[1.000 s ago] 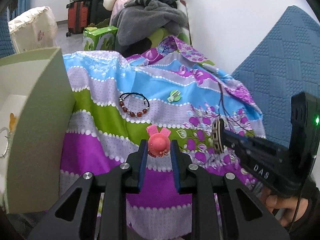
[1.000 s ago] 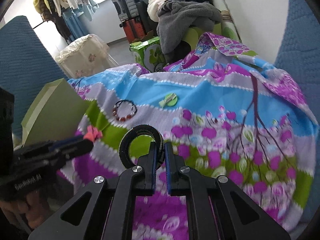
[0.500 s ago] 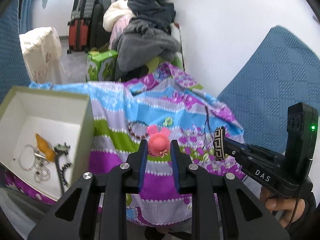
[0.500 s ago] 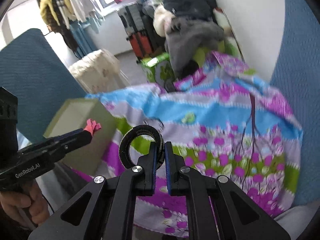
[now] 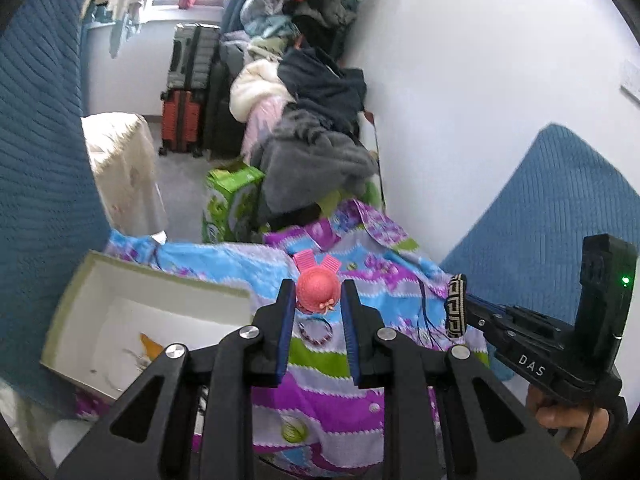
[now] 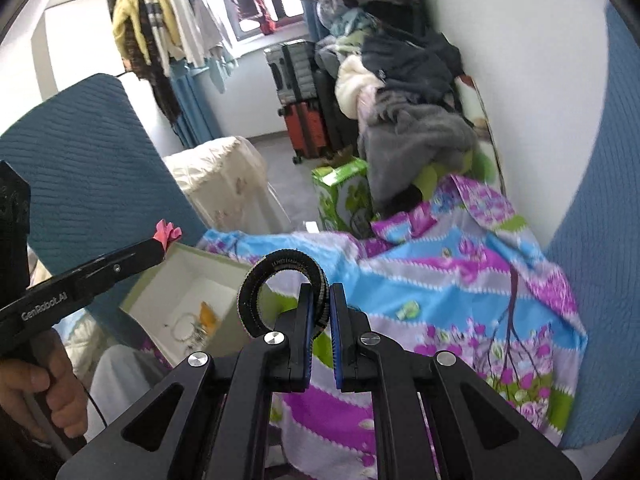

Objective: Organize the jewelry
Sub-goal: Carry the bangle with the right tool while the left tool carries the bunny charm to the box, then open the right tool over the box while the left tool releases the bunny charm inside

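The left tongs (image 5: 318,303) are closed partway, their blue-padded jaws pressing both sides of a small coral-pink hat-shaped hair clip with ribbed pink ribbon ends (image 5: 317,290), held up at the centre of the left wrist view. The right tongs (image 6: 320,312) are clamped tight on a black ribbed elastic bracelet (image 6: 276,280), whose loop stands up and leans toward the left of the right wrist view; seen from the left wrist view at the right of the frame, the same band shows a black and cream key pattern. Both tongs hang above a bed covered by a sheet striped in blue, purple, green and lilac with flower prints (image 6: 460,280). An open pale green cardboard box with a white inside (image 5: 80,280) lies at the lower left of the left wrist view, holding a few pieces, one orange and what may be silver chains, though they are too small to tell. On the sheet, just behind the left tongs, lies a dark red beaded bracelet (image 5: 316,330), and a small green clip (image 6: 409,310) lies toward the right centre of the right wrist view. A hand (image 6: 44,392) grips the left handle at the lower left.
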Tool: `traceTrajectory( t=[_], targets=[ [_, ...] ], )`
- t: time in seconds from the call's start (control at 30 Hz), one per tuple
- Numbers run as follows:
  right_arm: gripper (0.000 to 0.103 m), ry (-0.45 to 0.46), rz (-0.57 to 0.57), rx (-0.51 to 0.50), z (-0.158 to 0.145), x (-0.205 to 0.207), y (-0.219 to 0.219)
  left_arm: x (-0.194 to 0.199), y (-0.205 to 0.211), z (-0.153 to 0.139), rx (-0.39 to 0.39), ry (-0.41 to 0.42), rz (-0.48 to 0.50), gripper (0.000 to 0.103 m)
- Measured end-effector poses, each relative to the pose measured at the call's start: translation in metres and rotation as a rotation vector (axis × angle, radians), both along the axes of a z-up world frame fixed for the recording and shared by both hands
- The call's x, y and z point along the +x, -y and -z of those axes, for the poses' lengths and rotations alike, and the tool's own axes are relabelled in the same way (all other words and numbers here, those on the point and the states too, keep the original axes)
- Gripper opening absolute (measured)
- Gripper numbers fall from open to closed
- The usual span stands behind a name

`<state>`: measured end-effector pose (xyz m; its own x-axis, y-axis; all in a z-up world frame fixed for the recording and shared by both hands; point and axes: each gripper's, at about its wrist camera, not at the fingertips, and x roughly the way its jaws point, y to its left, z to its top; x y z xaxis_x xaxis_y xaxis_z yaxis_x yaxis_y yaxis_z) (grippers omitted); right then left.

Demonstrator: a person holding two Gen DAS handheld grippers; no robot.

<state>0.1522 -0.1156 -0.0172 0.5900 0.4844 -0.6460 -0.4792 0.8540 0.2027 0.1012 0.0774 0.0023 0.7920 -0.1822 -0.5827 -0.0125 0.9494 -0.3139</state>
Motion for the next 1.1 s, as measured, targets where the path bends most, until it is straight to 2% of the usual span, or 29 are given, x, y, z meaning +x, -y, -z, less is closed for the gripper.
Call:
traceTrajectory(
  t=[0.3,0.47,0.6,0.83,1.1],
  targets=[
    [0.006,0.059,-0.080,0.043,-0.032,0.000,-0.051,-0.014,-0.043,-0.027,0.045,0.037,-0.084,0.024],
    [0.006,0.062,-0.138,0.040,-0.032,0.000,-0.085,-0.018,-0.075,-0.018,0.030,0.011,-0.141,0.024],
    [0.006,0.020,-0.184,0.011,-0.012,0.001,-0.112,-0.020,-0.100,0.003,0.002,-0.030,-0.179,0.024],
    [0.006,-0.048,-0.270,-0.065,0.031,0.004,-0.164,-0.018,-0.126,0.040,0.006,-0.121,-0.218,0.024],
    [0.007,-0.138,-0.323,-0.142,0.079,0.010,-0.201,-0.012,-0.146,0.084,0.006,-0.237,-0.237,0.024]
  ],
)
